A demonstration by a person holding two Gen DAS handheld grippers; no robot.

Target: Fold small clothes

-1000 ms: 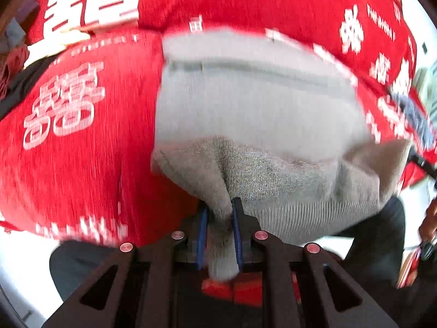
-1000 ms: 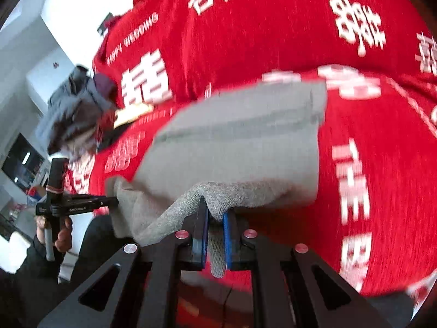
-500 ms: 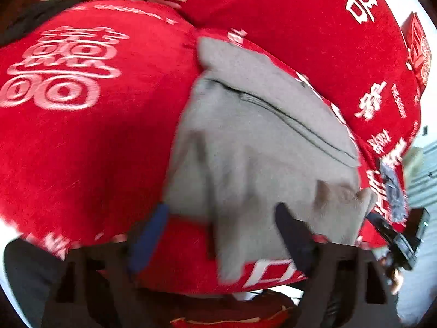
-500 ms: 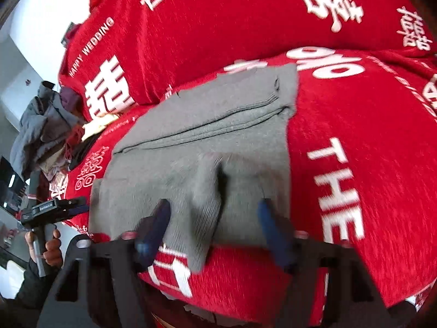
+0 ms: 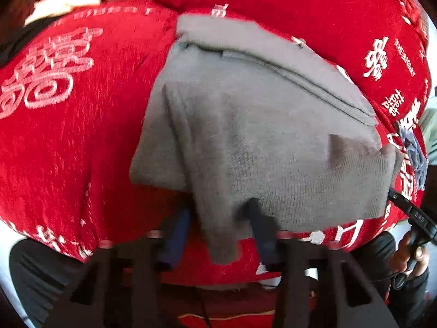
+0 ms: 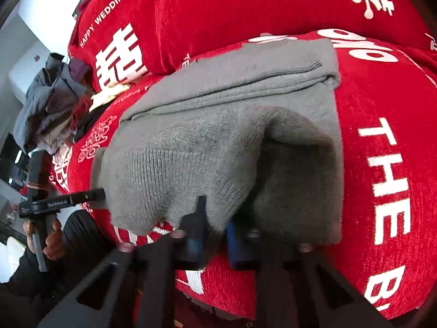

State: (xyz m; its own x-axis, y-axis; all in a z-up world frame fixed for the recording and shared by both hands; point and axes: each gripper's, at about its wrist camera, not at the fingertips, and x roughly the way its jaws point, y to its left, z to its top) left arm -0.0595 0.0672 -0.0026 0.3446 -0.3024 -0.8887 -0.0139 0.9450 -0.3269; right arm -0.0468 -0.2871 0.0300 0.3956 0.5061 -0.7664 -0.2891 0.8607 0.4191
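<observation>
Left hand-held gripper [image 5: 218,210]: blurred blue pads drawn in on either side of a hanging fold of the grey knit garment [image 5: 259,136], pinching it at the near hem.
Right hand-held gripper [image 6: 215,213]: pads pressed close together, clamped on a bunched ribbed edge of the same garment, just ahead of the fingertips.
Gripper writing: "GenRobot.AI" on the left tool's body as seen from the right wrist, off to the left; "DAS" legible on the right tool's body at the right edge of the left wrist view.
Hands: a hand [image 6: 49,243] wrapped round the left tool's handle; another hand [image 5: 409,257] on the right tool's handle, dark sleeves below both.
Garment look: grey, ribbed knit near the pads, smoother beyond; near edge lifted into a rounded fold, far part flat with a stitched seam across it.
Garment place: spread on the red cover [image 6: 382,109], directly ahead of both grippers.
Cover writing: white "THE B…" right of the right gripper; "HAPPY WEDDING" and "THE BIGDAY" farther off, with large Chinese characters.
Clothes pile [image 6: 46,101]: grey and dark items heaped far left of the right gripper.
</observation>
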